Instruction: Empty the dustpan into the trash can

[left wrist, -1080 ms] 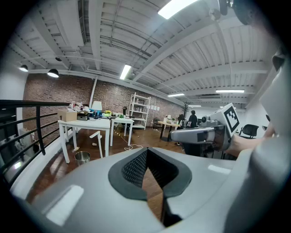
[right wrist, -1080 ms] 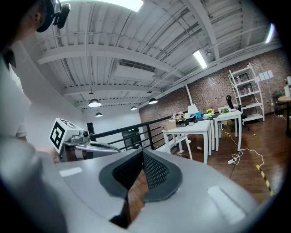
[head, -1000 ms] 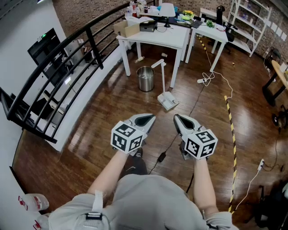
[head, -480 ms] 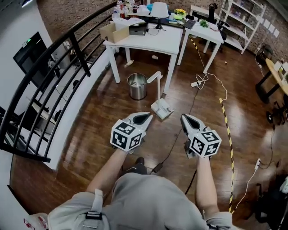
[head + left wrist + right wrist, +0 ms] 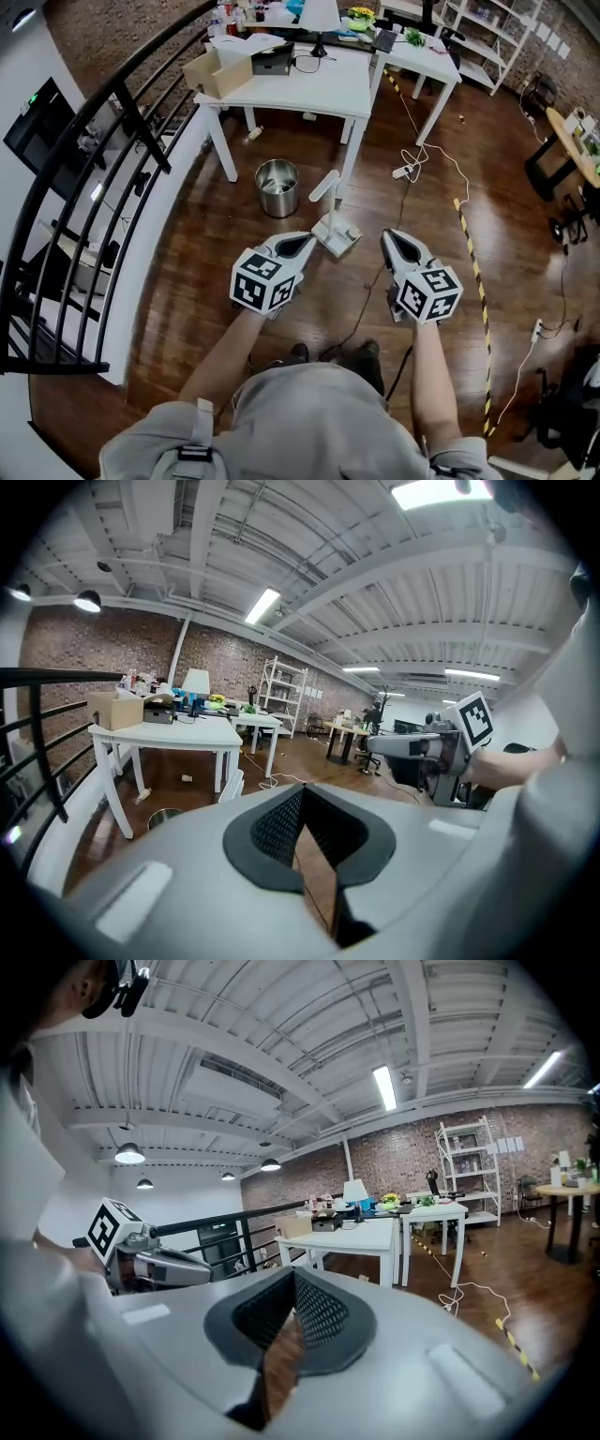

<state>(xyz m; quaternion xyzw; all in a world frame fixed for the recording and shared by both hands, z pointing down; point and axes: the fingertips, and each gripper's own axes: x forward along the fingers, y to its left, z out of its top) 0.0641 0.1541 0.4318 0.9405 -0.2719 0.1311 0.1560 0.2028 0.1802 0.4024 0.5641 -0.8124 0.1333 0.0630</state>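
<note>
A white dustpan with an upright handle stands on the wooden floor beside a table leg. The round metal trash can stands just left of it, under the white table. My left gripper is held in the air, its tip close to the dustpan's left edge in the head view. My right gripper hovers to the dustpan's right. Both are shut with nothing between the jaws. The left gripper view shows its shut jaws and the can low at the left. The right gripper view shows shut jaws.
A black railing runs along the left. A cardboard box and a lamp stand on the table. A black cable lies on the floor between the grippers. Yellow-black tape and a white cord mark the floor at the right.
The table, trash can and dustpan have come nearer and lower in the head view as the person walked toward them. Both grippers stay shut and held side by side.
</note>
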